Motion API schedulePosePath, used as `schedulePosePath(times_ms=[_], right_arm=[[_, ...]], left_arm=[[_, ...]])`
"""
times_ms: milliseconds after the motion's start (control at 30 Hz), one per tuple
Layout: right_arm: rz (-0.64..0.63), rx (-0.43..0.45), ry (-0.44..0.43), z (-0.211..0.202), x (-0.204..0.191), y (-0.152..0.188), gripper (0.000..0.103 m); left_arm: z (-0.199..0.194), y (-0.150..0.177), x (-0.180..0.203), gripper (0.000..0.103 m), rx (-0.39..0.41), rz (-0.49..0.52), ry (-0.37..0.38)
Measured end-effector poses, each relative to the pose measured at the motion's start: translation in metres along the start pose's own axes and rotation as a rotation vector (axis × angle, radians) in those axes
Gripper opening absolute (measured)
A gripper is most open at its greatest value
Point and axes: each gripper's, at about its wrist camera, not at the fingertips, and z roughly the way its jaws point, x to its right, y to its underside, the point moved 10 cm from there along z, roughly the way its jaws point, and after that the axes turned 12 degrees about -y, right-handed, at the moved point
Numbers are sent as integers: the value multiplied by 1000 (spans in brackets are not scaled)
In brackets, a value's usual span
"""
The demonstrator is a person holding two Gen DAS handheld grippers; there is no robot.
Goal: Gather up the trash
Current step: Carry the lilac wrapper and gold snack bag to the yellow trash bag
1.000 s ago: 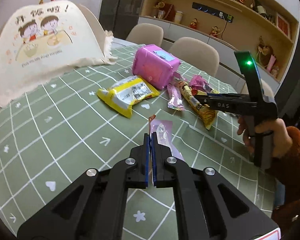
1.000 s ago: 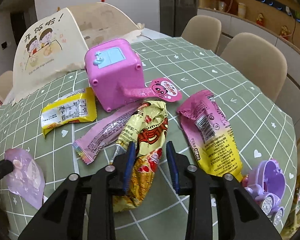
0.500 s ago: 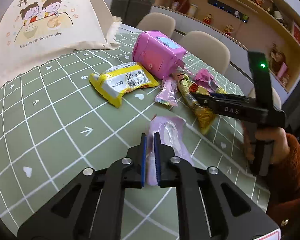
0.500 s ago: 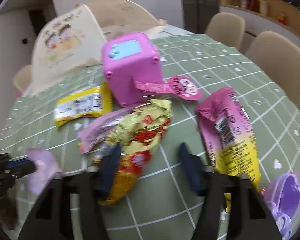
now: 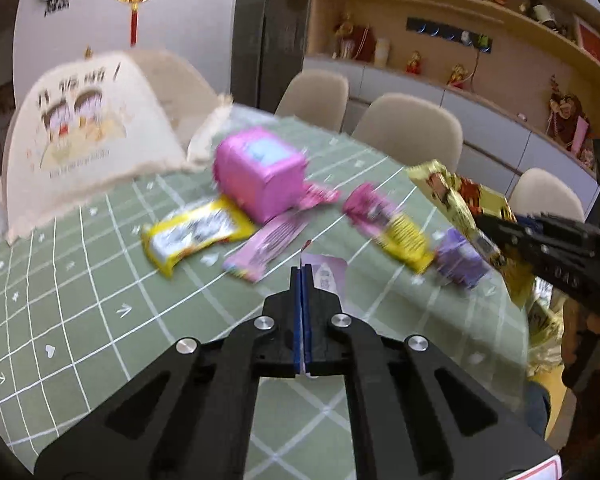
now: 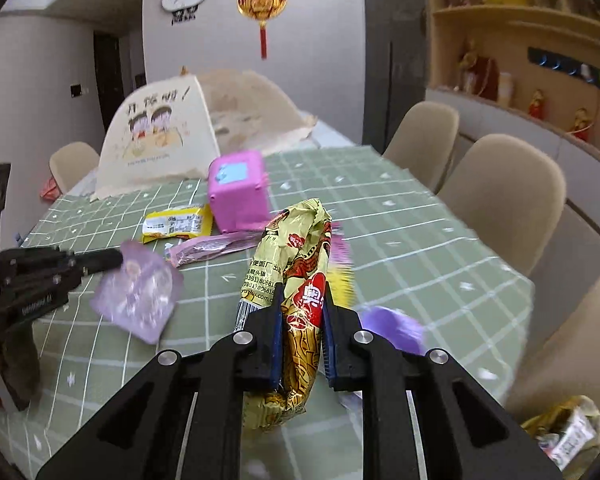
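Grippers each clamp one wrapper: left gripper (image 5: 302,280) lilac wrapper (image 6: 138,294), right gripper (image 6: 302,316) gold wrapper (image 6: 296,280); three wrappers (image 5: 194,234) on table (image 5: 80,280).

The right gripper (image 6: 302,328), open around the crinkled gold-and-red foil snack wrapper (image 6: 296,280) a second ago, has clamped it and raised it off the green checked tablecloth (image 6: 400,240). The left gripper (image 5: 302,292) has lifted the translucent lilac plastic packet (image 6: 138,294) pinched between its fingers clear of the cloth too.
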Motion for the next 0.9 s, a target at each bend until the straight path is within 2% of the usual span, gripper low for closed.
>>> schedulePosePath(times_ms=[100, 200, 467, 633, 900], right_arm=[[15, 36, 22, -32, 17, 5, 16], [37, 70, 61, -63, 38, 11, 16], [110, 128, 220, -148, 111, 47, 16], [157, 143, 306, -186, 151, 71, 16], [212, 152, 412, -222, 202, 108, 16]], left_arm=[[-21, -11, 27, 0, 54, 23, 11], [-38, -23, 61, 0, 92, 44, 53], [-62, -38, 184, 0, 143, 118, 246], [-53, -30, 256, 0, 105, 150, 362], [-33, -10, 336, 0, 19, 183, 487]])
